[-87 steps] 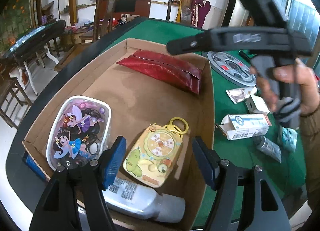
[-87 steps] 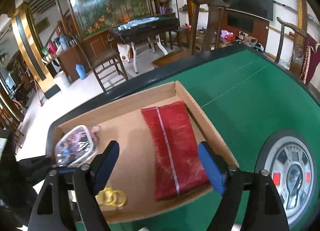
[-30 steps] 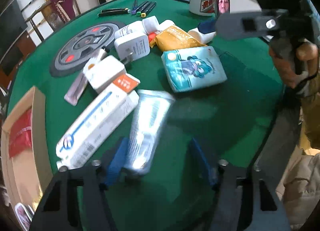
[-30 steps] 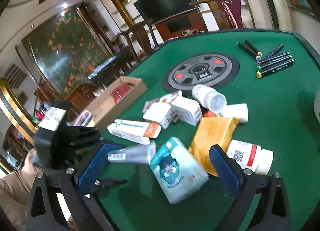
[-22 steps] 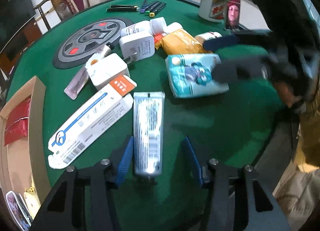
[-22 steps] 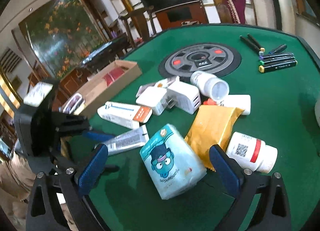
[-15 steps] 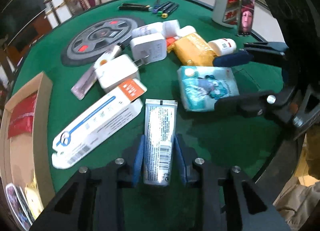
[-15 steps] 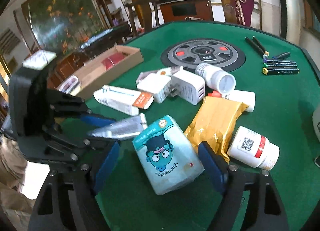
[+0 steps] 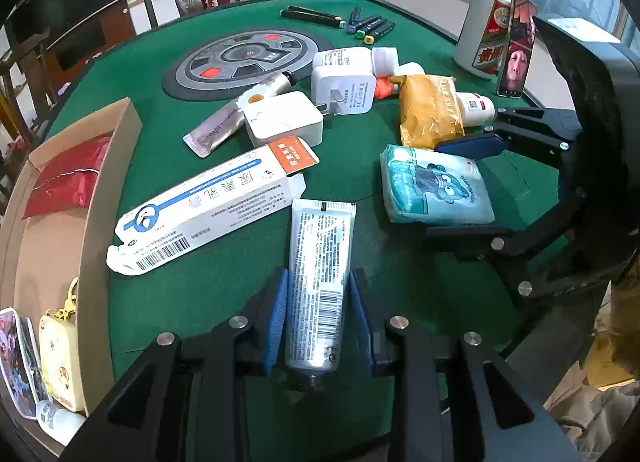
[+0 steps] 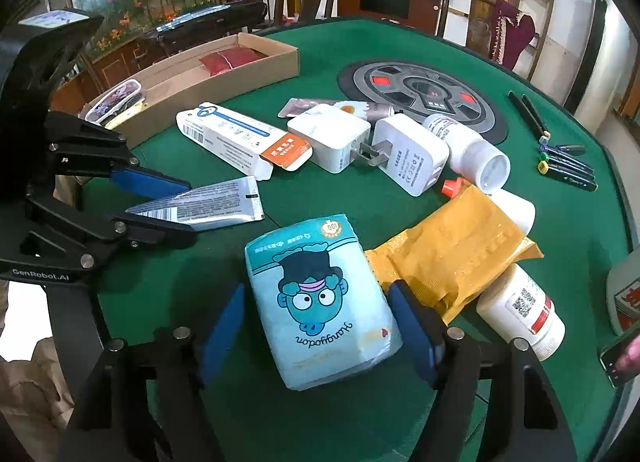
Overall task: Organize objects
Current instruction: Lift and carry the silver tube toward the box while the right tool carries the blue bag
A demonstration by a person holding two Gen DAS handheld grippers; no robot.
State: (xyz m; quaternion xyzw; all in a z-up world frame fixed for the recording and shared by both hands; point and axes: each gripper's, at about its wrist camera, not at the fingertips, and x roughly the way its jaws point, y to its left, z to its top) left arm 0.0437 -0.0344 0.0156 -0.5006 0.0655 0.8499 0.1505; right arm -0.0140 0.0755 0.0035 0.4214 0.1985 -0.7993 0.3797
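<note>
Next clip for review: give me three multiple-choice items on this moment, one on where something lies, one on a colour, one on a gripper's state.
1. Where does the red pouch lie?
A. In the cardboard box
B. On the grey disc
C. Under the tissue pack

2. What colour is the table surface?
A. Brown
B. Green
C. White

3. What is the left gripper doing?
A. Shut on nothing
B. Wide open above the box
C. Closed around the silver tube

Answers:
1. A: the left wrist view shows the pouch inside the box walls.
2. B: green felt shows between all the items.
3. C: both blue pads sit against the tube's sides, while the right gripper straddles the tissue pack with a gap beside one pad.
</note>
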